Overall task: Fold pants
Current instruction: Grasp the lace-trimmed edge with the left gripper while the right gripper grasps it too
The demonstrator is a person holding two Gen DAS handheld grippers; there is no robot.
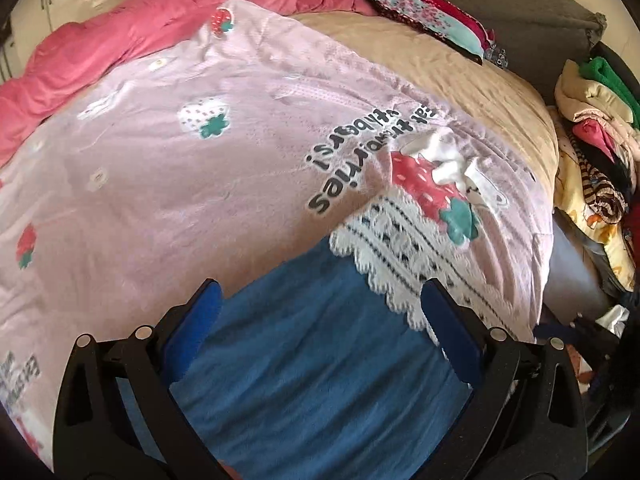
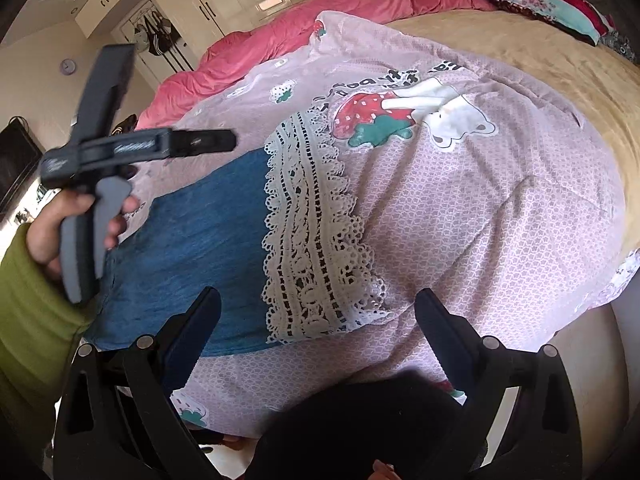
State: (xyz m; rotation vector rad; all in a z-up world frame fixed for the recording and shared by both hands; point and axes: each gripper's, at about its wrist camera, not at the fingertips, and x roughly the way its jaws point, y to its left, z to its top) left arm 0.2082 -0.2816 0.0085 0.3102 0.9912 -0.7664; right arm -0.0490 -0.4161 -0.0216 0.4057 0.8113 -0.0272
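Left gripper (image 1: 320, 300) spread wide, nothing between its fingers, hanging right over the blue pants (image 1: 312, 360), which lie flat on the pink strawberry blanket (image 1: 160, 168). Just ahead and to its right, the white lace hem (image 1: 400, 256) of the pants. Right gripper (image 2: 318, 308) gaping wide too, gripping nothing, above the blanket with the lace hem between its fingers and the blue cloth off to its left. Further left, a hand (image 2: 60, 232) in a green sleeve (image 2: 28, 320) clutches the other gripper's handle. Beyond the blanket, a red duvet (image 2: 320, 4) and tan bedsheet (image 2: 540, 52).
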